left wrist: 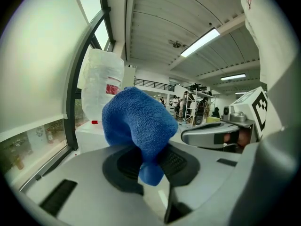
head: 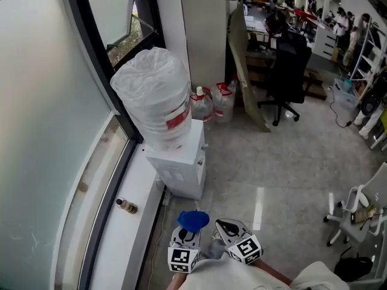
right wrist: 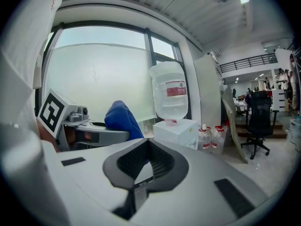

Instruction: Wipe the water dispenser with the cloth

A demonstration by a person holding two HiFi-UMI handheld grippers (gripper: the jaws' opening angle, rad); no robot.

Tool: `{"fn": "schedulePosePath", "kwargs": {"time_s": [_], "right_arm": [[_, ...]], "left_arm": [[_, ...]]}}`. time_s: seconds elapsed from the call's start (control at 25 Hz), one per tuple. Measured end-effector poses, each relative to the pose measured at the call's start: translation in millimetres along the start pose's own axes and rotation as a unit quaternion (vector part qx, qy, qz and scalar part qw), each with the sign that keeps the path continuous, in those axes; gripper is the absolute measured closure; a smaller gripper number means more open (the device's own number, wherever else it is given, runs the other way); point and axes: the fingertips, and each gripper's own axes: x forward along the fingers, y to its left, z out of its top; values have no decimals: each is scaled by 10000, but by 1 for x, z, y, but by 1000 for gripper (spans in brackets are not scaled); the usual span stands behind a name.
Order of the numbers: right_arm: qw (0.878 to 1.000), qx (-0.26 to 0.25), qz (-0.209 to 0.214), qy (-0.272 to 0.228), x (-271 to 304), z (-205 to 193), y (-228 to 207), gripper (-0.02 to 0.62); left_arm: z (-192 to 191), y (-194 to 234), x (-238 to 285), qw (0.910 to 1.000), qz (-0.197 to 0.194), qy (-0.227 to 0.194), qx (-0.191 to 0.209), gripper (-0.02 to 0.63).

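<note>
The white water dispenser (head: 181, 162) stands against the window, with a plastic-wrapped bottle (head: 158, 95) on top. Both grippers are low in the head view, short of the dispenser and apart from it. My left gripper (head: 192, 228) is shut on a blue cloth (head: 193, 220), which bulges up above the jaws. In the left gripper view the blue cloth (left wrist: 138, 124) fills the middle, pinched in the left gripper (left wrist: 153, 160), with the dispenser (left wrist: 101, 93) behind it. My right gripper (head: 225, 228) sits beside the left one, shut and holding nothing. In the right gripper view the right gripper (right wrist: 148, 145) points toward the dispenser (right wrist: 176, 126).
Two spare water jugs (head: 213, 103) stand behind the dispenser by a pillar. A board (head: 247, 71) leans there, and a black office chair (head: 289, 71) is beyond it. A small bottle (head: 127, 206) lies on the window ledge at the left. A white chair (head: 357, 213) stands at the right.
</note>
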Motion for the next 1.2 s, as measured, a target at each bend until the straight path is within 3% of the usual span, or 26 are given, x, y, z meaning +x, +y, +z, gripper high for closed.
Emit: {"fn": "schedulePosePath", "kwargs": {"time_s": [0.56,1.2], "right_arm": [[9996,-202,-158,-68,-45,-8,65,581],[9999,-62,-64,-49,-48,-23,78,581]], "left_arm": [[-23,-20,-60,9999,-104,-52,-72,515],[-29,-18,-71,9999,-10,-101,-119,515]]}}
